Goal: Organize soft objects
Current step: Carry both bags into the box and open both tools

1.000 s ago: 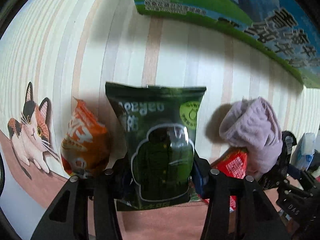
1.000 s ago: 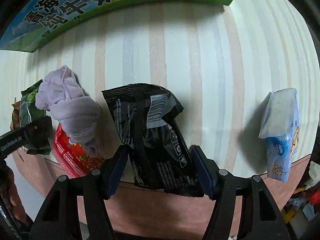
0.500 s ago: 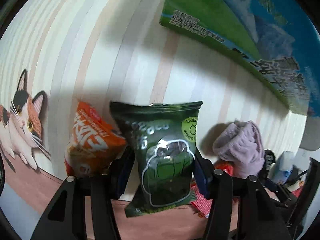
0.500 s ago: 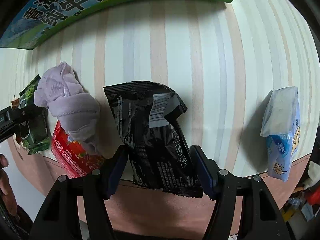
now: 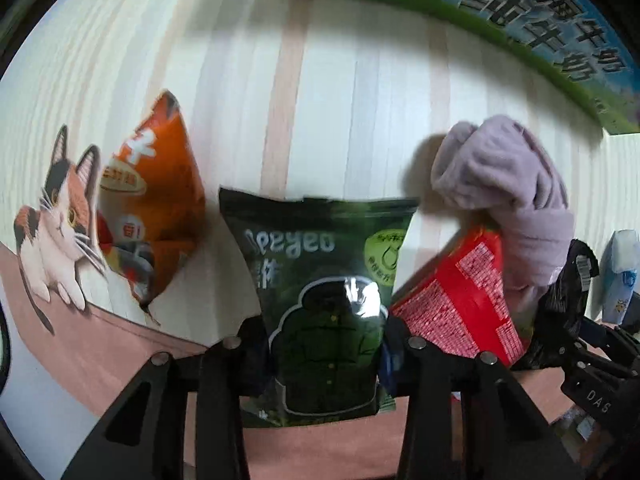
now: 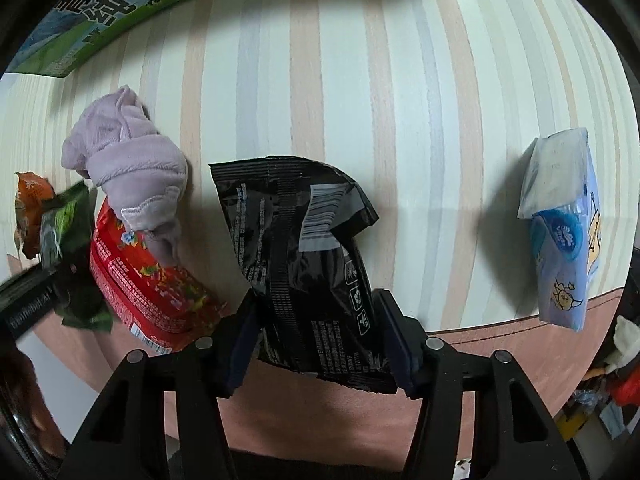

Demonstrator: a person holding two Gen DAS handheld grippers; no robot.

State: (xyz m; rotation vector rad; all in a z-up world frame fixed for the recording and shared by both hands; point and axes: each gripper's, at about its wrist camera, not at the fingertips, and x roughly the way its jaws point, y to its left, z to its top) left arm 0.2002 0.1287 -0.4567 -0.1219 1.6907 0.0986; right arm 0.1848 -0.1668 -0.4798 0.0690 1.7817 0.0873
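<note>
Green snack bag (image 5: 326, 312) upright, long axis vertical, black bag (image 6: 304, 264) tilted

The green snack bag (image 5: 328, 312) carries pale lettering, shown inverted and not reliably readable. The milk carton (image 5: 552, 40) at the top edge bears large Chinese characters, including 纯牛奶. The other gripper's black body (image 5: 600, 396) is marked "DAS". Small print on the black packet (image 6: 316, 280) is illegible.

Both wrist views look down close at the striped tabletop (image 5: 320, 100); both share the lilac cloth (image 5: 504, 200) and red packet (image 6: 144, 276).
</note>
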